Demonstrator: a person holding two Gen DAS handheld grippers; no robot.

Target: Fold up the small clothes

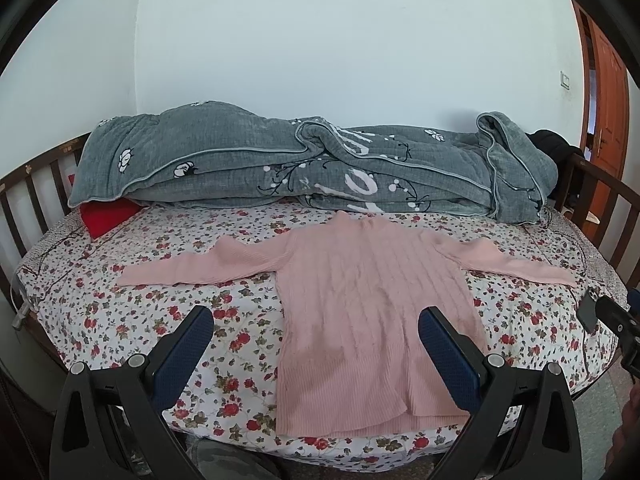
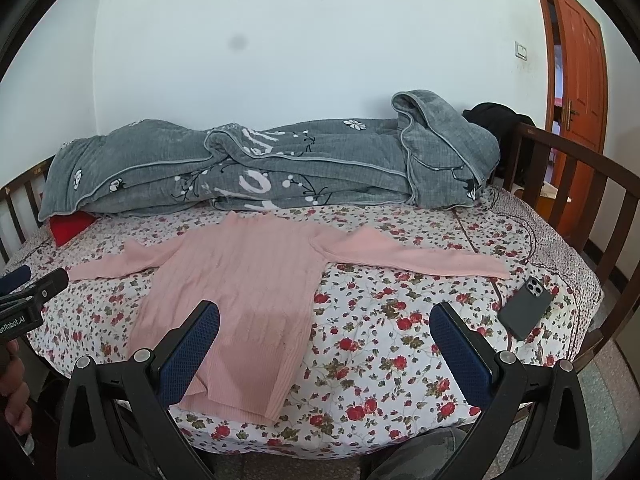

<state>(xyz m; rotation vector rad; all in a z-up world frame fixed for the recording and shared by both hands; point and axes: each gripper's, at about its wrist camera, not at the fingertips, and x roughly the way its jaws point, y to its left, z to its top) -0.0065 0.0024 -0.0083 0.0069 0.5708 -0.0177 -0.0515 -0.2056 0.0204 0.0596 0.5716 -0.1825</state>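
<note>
A pink ribbed sweater lies flat on the floral bed sheet, both sleeves spread out sideways, hem toward me. It also shows in the right wrist view. My left gripper is open and empty, held above the hem's left part. My right gripper is open and empty, above the sheet just right of the hem. The left gripper's body shows at the right wrist view's left edge.
A rumpled grey quilt lies along the back of the bed, over a red cushion. A dark phone lies on the sheet at the right. Wooden rails bound both ends. A door stands at right.
</note>
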